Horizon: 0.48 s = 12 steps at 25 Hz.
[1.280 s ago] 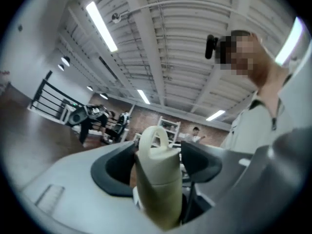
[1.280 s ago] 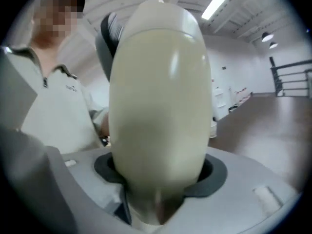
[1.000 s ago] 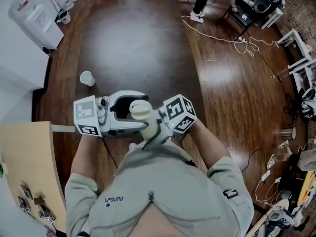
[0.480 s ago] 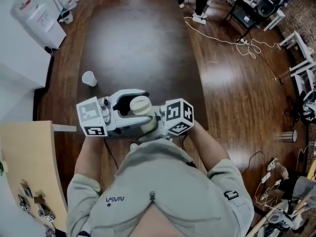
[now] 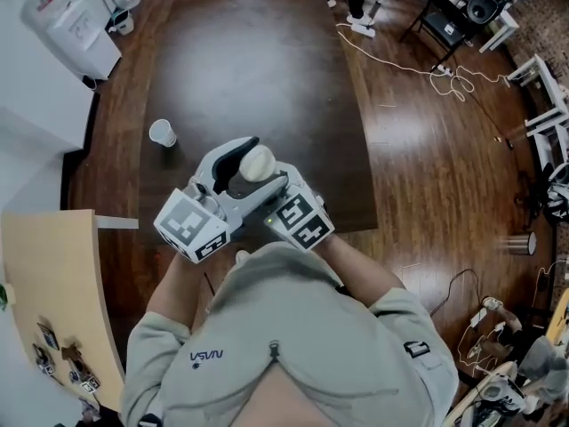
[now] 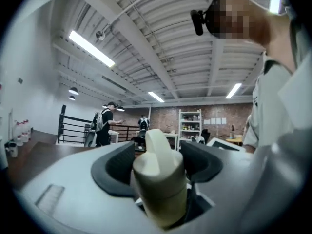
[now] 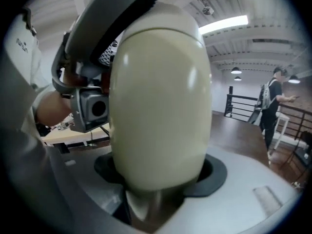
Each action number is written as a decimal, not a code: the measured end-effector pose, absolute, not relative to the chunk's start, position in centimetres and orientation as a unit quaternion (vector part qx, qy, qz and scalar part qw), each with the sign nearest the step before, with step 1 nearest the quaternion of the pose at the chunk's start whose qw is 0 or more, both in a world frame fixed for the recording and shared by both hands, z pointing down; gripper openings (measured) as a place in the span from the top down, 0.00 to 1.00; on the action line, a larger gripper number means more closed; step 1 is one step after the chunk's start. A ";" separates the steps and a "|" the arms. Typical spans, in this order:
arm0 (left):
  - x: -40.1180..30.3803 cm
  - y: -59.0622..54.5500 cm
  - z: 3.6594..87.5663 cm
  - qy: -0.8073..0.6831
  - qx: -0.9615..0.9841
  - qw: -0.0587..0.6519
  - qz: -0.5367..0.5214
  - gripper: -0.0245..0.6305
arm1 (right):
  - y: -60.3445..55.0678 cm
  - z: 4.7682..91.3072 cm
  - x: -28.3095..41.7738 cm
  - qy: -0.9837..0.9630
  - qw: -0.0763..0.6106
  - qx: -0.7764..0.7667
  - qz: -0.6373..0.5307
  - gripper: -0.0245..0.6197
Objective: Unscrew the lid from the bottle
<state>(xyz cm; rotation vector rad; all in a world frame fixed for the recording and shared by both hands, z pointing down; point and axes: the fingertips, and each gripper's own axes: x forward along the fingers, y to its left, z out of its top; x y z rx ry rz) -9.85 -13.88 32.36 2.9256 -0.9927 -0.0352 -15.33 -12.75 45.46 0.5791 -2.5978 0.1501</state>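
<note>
Head view: the cream bottle (image 5: 257,161) is held above the dark table (image 5: 267,69), near its near edge, between the left gripper (image 5: 242,162) and the right gripper (image 5: 267,183). Left gripper view: the dark pads clench the bottle just below its tapered lid (image 6: 157,143). Right gripper view: the jaws clamp the bottle's lower body.

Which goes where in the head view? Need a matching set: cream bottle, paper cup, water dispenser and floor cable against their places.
Things:
1. cream plastic bottle
2. white paper cup
3. white water dispenser
4. white cable

Places:
A. top-left corner of the view
B. looped on the floor, upper right
C. held up in mid-frame
D. standing alone near the left edge of the dark wooden table

Pairs: 1-C, 2-D, 3-A, 4-B.
</note>
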 end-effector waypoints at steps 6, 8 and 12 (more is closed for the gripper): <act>-9.6 -14.4 33.3 -0.381 0.924 0.023 -0.003 0.49 | -14.1 46.0 -14.5 -0.934 0.245 0.260 0.029 0.50; -9.4 -14.4 33.5 -0.373 0.927 0.026 -0.003 0.49 | -13.7 46.4 -14.5 -0.936 0.243 0.253 0.044 0.50; -9.6 -13.1 31.7 -0.313 0.948 0.035 -0.049 0.45 | -12.4 45.7 -14.9 -0.953 0.221 0.197 0.068 0.50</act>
